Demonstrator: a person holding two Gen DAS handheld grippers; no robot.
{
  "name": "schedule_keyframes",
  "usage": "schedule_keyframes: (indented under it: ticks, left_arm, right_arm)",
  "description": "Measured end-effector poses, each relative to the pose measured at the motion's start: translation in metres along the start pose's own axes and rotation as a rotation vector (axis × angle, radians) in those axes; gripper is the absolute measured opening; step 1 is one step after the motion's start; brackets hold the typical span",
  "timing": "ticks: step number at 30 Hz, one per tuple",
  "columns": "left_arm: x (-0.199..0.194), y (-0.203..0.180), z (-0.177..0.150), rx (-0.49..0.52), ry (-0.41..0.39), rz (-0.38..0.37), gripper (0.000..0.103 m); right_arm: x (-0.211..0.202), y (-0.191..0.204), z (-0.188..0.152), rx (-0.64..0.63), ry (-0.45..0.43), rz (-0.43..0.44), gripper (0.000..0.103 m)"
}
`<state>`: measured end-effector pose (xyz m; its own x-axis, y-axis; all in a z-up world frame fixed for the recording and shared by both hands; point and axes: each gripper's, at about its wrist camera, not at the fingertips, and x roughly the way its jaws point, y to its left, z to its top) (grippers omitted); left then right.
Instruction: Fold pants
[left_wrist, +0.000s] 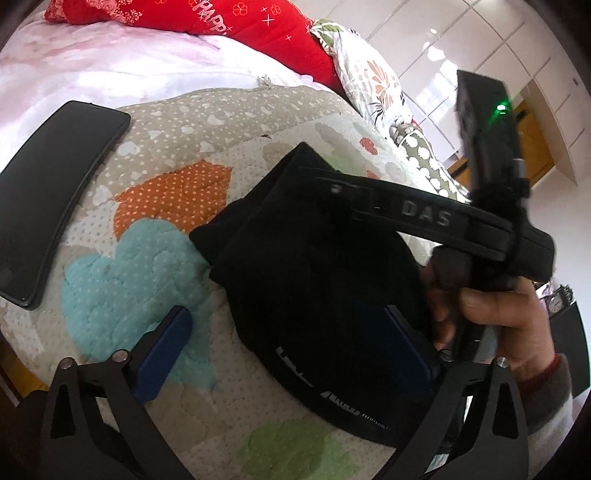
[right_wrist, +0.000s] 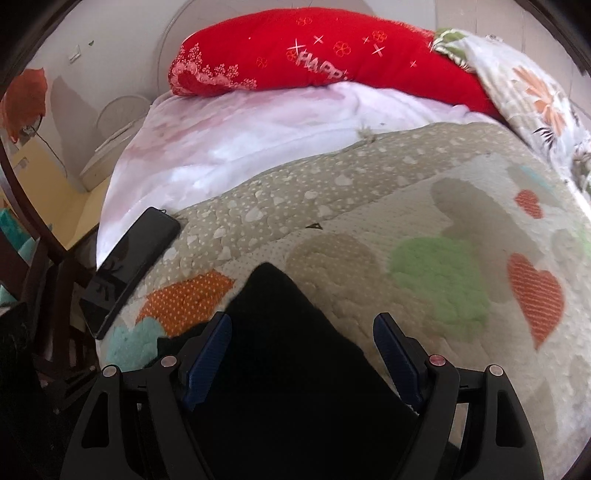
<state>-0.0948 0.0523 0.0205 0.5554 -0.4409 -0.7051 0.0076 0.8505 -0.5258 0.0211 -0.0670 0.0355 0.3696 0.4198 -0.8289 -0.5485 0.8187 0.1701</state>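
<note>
At nine o'clock a black phone (left_wrist: 55, 199) lies on the bed's patchwork quilt (left_wrist: 166, 229). The left gripper (left_wrist: 288, 354) has its jaws spread wide, gripping nothing, one pad over the folded black pants (left_wrist: 314, 288) at centre. At three o'clock, a hand (left_wrist: 495, 314) holds the right gripper (right_wrist: 303, 354), jaws apart astride the pants without pinching them.

We see the pants (left_wrist: 314, 280) lying bunched on the quilt (left_wrist: 177, 147); the phone (left_wrist: 55, 199) rests to their left, at the quilt's edge; behind the quilt lies a sheet (right_wrist: 229, 147), and behind that the pillows (right_wrist: 295, 59).
</note>
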Motion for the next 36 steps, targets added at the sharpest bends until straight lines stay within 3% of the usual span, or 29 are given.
schedule_keyframes:
  ticks: [2, 4, 5, 6, 7, 8, 11, 14, 26, 36]
  left_arm:
    - [0.000, 0.002, 0.002, -0.011, -0.009, -0.010, 0.102]
    - [0.000, 0.002, 0.003, -0.011, -0.019, -0.015, 0.101]
    - [0.000, 0.001, 0.003, -0.003, -0.027, -0.013, 0.097]
    - [0.000, 0.000, 0.002, 0.012, -0.041, 0.004, 0.091]
    - [-0.001, -0.002, 0.003, 0.031, -0.049, 0.029, 0.072]
    - [0.000, -0.002, 0.003, 0.042, -0.049, 0.041, 0.047]
    - [-0.003, 0.002, 0.003, 0.023, -0.045, 0.016, 0.031]
    - [-0.011, -0.004, 0.001, 0.052, -0.060, 0.007, 0.023]
    - [-0.063, -0.070, -0.001, 0.243, -0.186, -0.043, 0.017]
    - [-0.080, -0.145, -0.025, 0.435, -0.211, -0.097, 0.017]
  right_arm:
    - [0.009, -0.003, 0.001, 0.032, 0.026, 0.033, 0.078]
    - [0.016, -0.002, 0.000, 0.038, 0.043, 0.047, 0.064]
    - [0.016, 0.000, -0.001, 0.031, 0.040, 0.041, 0.059]
    - [0.016, 0.001, -0.001, 0.032, 0.036, 0.039, 0.054]
    - [0.015, 0.001, -0.001, 0.044, 0.035, 0.042, 0.052]
    - [0.013, -0.001, 0.000, 0.058, 0.028, 0.047, 0.046]
    - [-0.002, -0.006, 0.000, 0.101, -0.012, 0.085, 0.032]
    - [-0.023, -0.005, -0.001, 0.106, -0.060, 0.102, 0.028]
    - [-0.133, -0.016, -0.020, 0.147, -0.290, 0.111, 0.027]
    - [-0.221, -0.053, -0.081, 0.223, -0.398, 0.038, 0.026]
